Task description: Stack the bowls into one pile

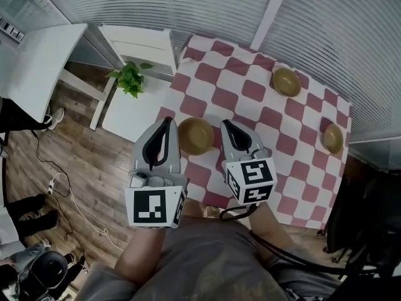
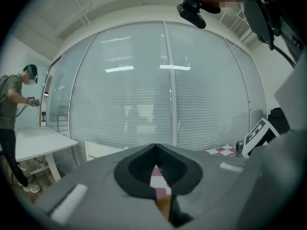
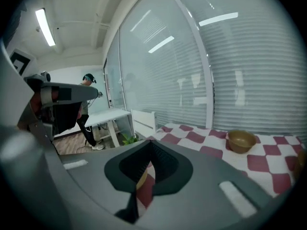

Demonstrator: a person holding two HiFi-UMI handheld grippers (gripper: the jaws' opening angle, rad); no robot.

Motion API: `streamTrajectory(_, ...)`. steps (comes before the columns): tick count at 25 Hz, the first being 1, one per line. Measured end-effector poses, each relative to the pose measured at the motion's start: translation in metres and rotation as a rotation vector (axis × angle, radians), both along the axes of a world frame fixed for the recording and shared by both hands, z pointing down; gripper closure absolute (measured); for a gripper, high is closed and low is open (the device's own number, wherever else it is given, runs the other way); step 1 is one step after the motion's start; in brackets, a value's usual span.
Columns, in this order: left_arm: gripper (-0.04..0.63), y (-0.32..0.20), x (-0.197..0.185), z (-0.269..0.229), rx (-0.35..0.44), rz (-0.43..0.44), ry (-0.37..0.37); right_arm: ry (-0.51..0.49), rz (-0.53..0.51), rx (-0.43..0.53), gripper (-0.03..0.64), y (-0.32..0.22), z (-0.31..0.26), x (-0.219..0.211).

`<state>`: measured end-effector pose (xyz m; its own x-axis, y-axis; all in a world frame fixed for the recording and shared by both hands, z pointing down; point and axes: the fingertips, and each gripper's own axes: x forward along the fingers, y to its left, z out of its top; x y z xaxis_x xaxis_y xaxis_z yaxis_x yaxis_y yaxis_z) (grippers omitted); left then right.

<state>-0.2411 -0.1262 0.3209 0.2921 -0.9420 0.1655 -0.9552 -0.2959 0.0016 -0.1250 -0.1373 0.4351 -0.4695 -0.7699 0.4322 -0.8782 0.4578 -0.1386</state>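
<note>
Above the checkered surface (image 1: 250,93), we hold the left gripper (image 1: 168,124) and right gripper (image 1: 227,125) flanking the nearest bowl (image 1: 195,135), both sets of jaws together and empty; lowered unopened, they would likely shove it away, with the far bowl (image 1: 286,81) and right-hand bowl (image 1: 333,138) waiting well apart.

3 brown bowls on 1 checkered table (image 1: 241,113): near-left bowl (image 1: 195,136), far bowl (image 1: 286,81), right-edge bowl (image 1: 333,138). 1 potted plant (image 1: 130,78) left of table. 2 grippers over table's near edge: left gripper (image 1: 168,121), right gripper (image 1: 226,124).
</note>
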Motion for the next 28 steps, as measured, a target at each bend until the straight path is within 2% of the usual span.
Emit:
streamTrajectory(2, 0.595, -0.01, -0.006, 0.015, -0.037, 0.001, 0.008, 0.014, -0.01, -0.078, 0.583, 0.0, 0.027, -0.006)
streamTrajectory(4, 0.595, -0.019, -0.012, 0.029, -0.073, 0.0, 0.016, 0.015, -0.018, -0.152, 0.541, 0.002, 0.052, -0.012)
streamTrajectory(9, 0.595, -0.036, -0.019, 0.054, -0.12, 0.005, 0.034, -0.001, -0.008, -0.233, 0.528, 0.004, 0.088, -0.018)
streamTrajectory(15, 0.595, -0.048, -0.016, 0.071, -0.157, 0.024, 0.052, 0.001, -0.014, -0.267, 0.533, 0.002, 0.099, -0.026)
streamTrajectory(23, 0.595, -0.057, -0.017, 0.072, -0.166, 0.044, 0.044, 0.013, -0.015, -0.277, 0.561, 0.0, 0.101, -0.032)
streamTrajectory(28, 0.595, -0.06, -0.01, 0.063, -0.148, 0.072, 0.044, -0.059, 0.01, -0.283, 0.575, -0.002, 0.092, -0.029)
